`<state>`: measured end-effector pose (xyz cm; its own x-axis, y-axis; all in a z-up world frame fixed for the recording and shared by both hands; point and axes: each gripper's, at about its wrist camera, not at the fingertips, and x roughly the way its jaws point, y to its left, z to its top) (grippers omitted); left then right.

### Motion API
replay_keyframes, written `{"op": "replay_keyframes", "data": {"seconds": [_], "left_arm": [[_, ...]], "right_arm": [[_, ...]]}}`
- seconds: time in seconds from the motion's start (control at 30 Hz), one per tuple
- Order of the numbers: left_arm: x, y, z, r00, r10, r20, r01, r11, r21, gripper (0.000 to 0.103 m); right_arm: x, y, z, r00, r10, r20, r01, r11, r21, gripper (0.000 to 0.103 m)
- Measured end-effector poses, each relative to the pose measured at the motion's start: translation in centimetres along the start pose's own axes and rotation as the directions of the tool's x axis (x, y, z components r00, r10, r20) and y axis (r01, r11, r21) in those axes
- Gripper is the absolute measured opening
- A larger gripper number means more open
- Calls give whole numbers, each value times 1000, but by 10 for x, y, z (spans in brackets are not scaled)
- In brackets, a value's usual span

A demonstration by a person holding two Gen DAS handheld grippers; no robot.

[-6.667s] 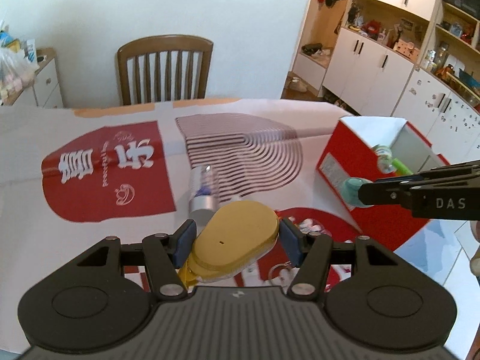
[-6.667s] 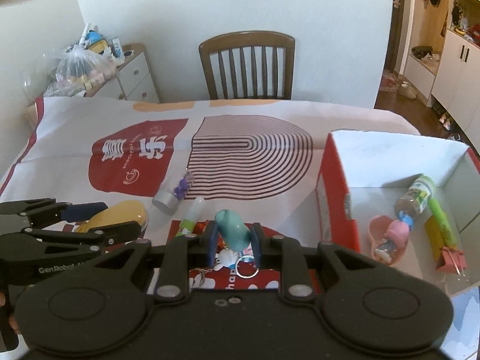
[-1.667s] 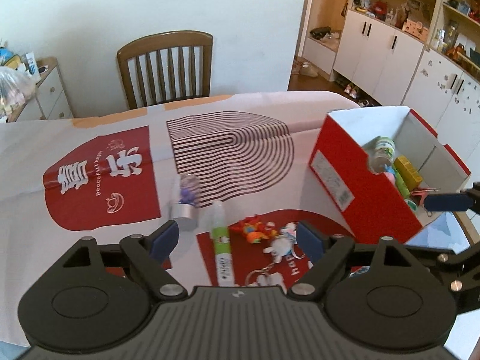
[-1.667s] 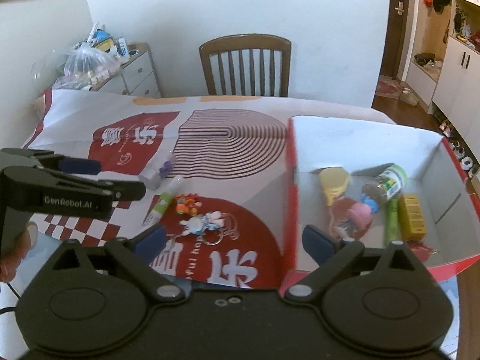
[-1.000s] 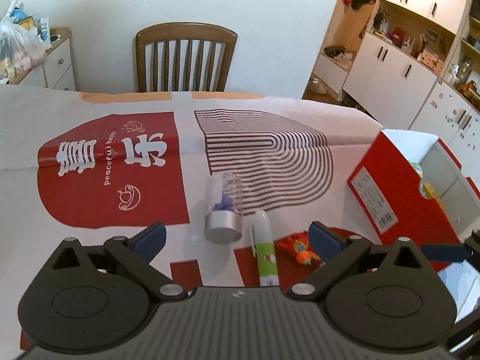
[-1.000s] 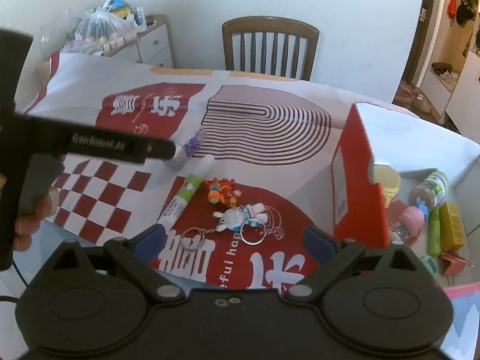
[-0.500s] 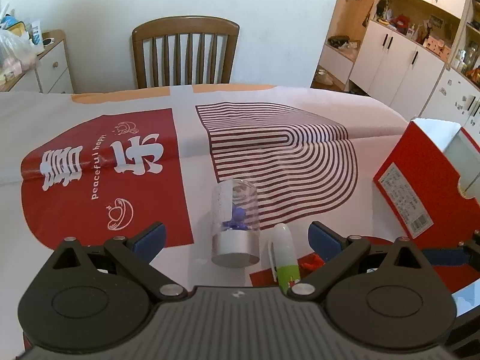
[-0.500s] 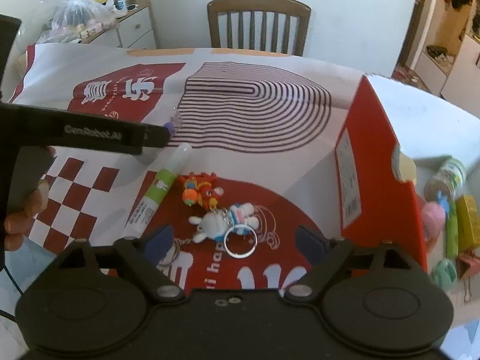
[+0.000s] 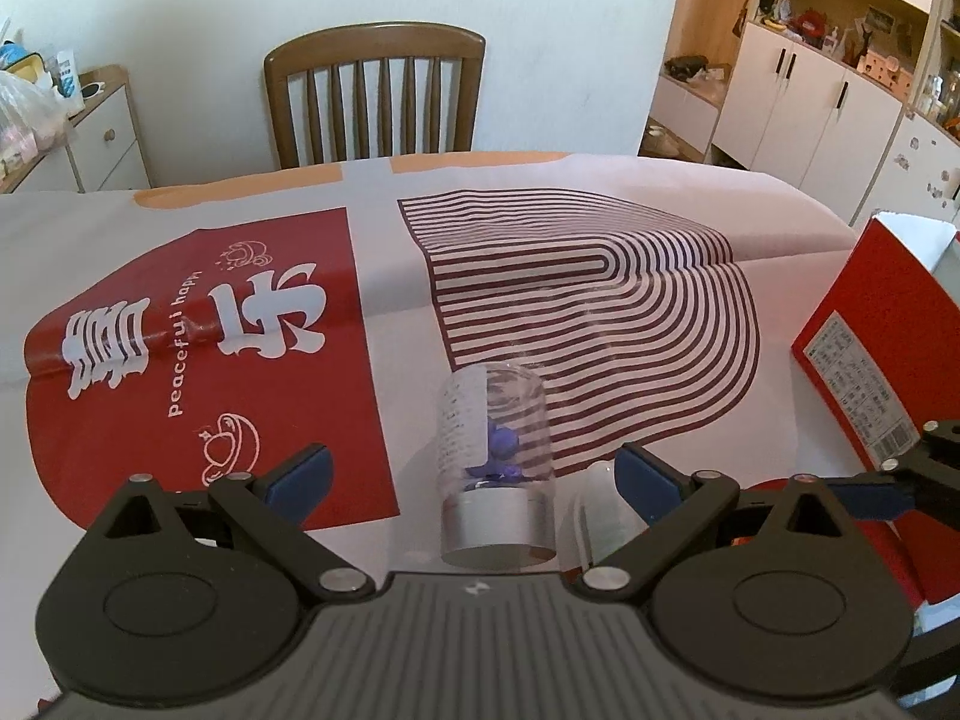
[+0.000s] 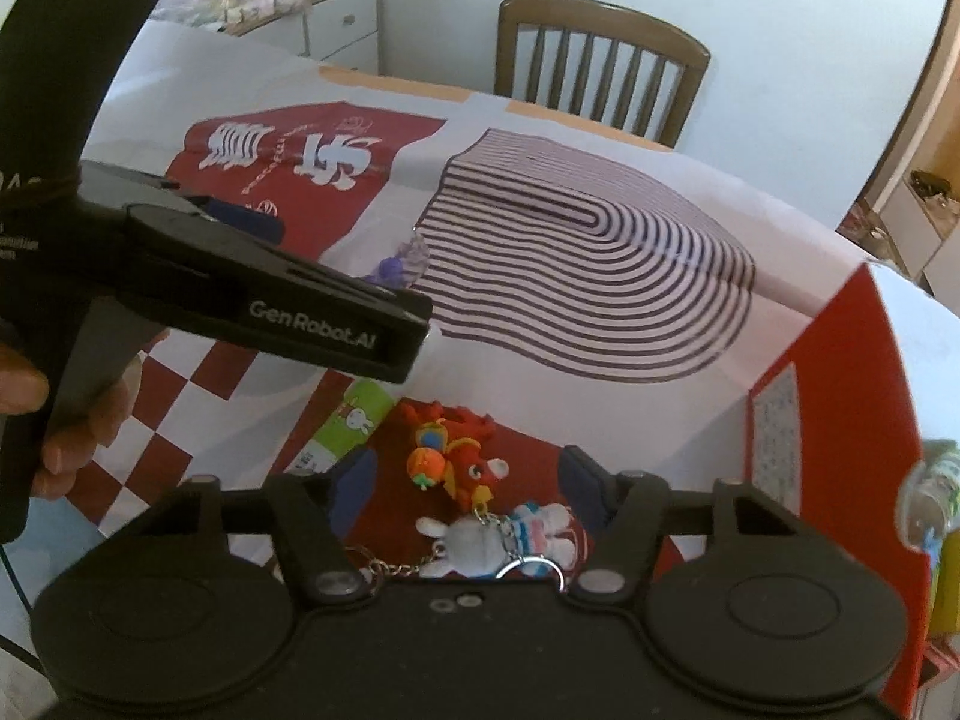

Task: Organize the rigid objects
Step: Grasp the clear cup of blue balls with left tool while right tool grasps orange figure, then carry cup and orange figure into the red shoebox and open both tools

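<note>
- My left gripper [image 9: 471, 474] hangs with jaws spread wide around the clear jar [image 9: 493, 468]; a glancing close could roll it into the glue stick [image 9: 600, 510].
- My right gripper [image 10: 465, 489], jaws closing empty over the orange toy [image 10: 450, 462], may snag the rabbit keychain [image 10: 498, 534] on the surface.

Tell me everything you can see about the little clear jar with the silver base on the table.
The clear jar is a small transparent cylinder with a rounded closed end, fitted to a wide silver, metal-looking base that faces the left wrist camera. A white printed label runs along one side, and small purple pieces sit inside. It lies on the printed tablecloth, between the open jaws of the left gripper, which do not touch it. A white-capped tube lies just beside it.
</note>
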<state>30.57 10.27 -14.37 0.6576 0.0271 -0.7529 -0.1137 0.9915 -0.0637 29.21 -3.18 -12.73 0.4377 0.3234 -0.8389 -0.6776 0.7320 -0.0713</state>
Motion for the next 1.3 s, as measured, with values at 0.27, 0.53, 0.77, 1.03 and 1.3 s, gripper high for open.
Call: {"op": "replay_keyframes", "data": {"seconds": [0.27,0.53,0.77,1.03,1.3], "left_arm": [[5,1,-1,999,-44,16,44,999,-12,75],[9,-3,-1,1000,-18,4,18,1000,13,44],[8,-3,2,1000,-9,-12,9,1000,3,41],[-6,-3,2,1000,-1,-15,1,1000,-1,41],[-28,-4,3,1000,11,-28,-11,1000,-4,41]], "right_arm": [[12,0,2,1000,2,-16,-2,1000,0,42],[12,2,3,1000,9,-13,-9,1000,3,36],[6,0,4,1000,-7,2,6,999,31,35],[-14,-6,1,1000,-7,27,5,997,82,35],[-44,-10,-1,998,-11,63,3,993,119,35]]}}
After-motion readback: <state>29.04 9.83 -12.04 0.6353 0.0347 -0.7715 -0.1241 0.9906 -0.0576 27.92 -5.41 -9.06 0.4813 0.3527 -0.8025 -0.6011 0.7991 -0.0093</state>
